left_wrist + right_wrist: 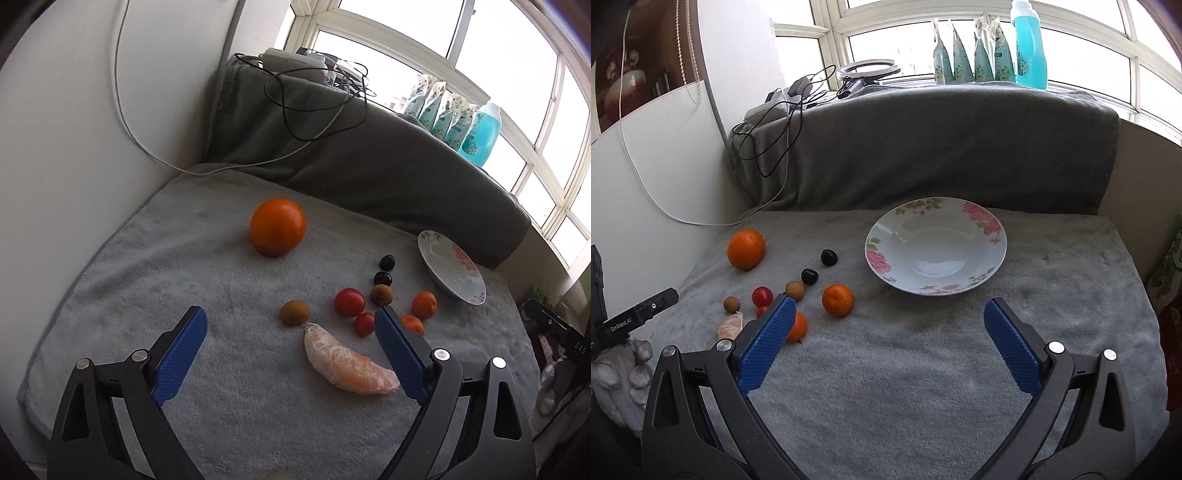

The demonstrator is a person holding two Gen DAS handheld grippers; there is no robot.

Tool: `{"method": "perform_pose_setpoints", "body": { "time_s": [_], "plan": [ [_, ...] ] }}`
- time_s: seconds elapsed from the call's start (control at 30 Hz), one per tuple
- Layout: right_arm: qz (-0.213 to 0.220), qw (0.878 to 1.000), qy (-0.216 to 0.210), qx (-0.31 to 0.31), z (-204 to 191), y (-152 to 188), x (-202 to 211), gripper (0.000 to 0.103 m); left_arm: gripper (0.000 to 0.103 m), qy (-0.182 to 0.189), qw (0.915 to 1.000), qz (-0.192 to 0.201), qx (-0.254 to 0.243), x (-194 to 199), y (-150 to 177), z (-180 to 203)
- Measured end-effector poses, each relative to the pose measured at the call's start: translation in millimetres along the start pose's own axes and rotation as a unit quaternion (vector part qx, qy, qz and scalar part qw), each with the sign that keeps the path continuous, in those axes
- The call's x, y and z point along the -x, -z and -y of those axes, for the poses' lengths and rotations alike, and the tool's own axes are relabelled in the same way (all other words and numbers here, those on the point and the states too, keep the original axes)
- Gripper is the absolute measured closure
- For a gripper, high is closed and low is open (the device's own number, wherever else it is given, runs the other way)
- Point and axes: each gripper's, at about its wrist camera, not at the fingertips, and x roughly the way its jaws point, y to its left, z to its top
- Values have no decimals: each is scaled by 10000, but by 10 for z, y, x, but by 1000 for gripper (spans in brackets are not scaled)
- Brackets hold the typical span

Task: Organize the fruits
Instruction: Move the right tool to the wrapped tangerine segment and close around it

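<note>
A floral plate (pixel 993 243) (pixel 436 254) lies empty on the grey towel. Left of it lie a big orange (pixel 277 226) (pixel 746 249), two small mandarins (pixel 837 300) (pixel 424 304), two red tomatoes (pixel 349 302) (pixel 762 296), two dark fruits (pixel 387 262) (pixel 829 257), two brown kiwis (pixel 294 312) (pixel 795 290) and a peeled citrus segment (pixel 347 362) (pixel 730 325). My left gripper (pixel 290 317) is open, just above the segment and near kiwi. My right gripper (pixel 890 306) is open and empty, in front of the plate.
A grey blanket-covered ledge (pixel 923 147) backs the towel, with cables (pixel 314 99) on top. Blue bottles and pouches (pixel 1028 44) stand on the windowsill. A white wall (pixel 92 147) bounds the left side. The towel's right edge (pixel 1145 295) drops off.
</note>
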Motion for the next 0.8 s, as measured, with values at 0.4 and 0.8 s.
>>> {"method": "perform_pose_setpoints", "body": {
  "time_s": [0.4,0.8],
  "plan": [
    [-630,9856,-1138,1085,-686,146,-252,8,30,622,9956,-665,207,-155,90,-71],
    [-1321,9487,-1733,2290,-1292,426,-757,24,45,1115,9775,-1736,438,-497,82,26]
  ]
}}
